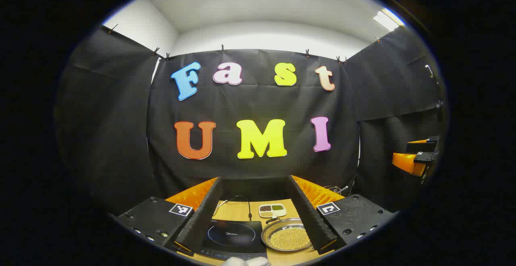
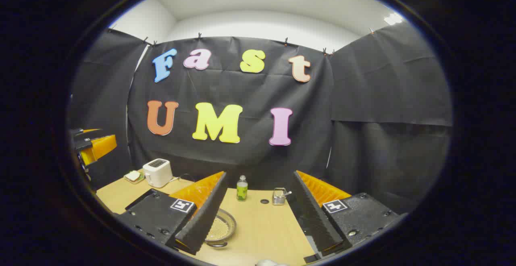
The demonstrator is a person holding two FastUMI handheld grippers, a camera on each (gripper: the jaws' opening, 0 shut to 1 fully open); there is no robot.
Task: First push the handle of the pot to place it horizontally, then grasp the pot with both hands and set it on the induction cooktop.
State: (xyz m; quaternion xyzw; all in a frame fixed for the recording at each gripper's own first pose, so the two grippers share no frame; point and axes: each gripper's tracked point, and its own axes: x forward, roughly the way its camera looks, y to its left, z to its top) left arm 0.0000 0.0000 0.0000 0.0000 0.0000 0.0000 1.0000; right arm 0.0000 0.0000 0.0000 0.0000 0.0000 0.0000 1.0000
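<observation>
Both grippers, left gripper [image 1: 256, 225] and right gripper [image 2: 258, 221], hang wide open and empty, staged above the pot [image 1: 287, 237] at five o'clock of the cooktop [image 1: 236, 235].

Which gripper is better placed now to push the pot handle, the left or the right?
Probably the left. The pot lies ahead between the open fingers of the left gripper. For the right gripper, it sits off to one side, partly behind a finger.
</observation>
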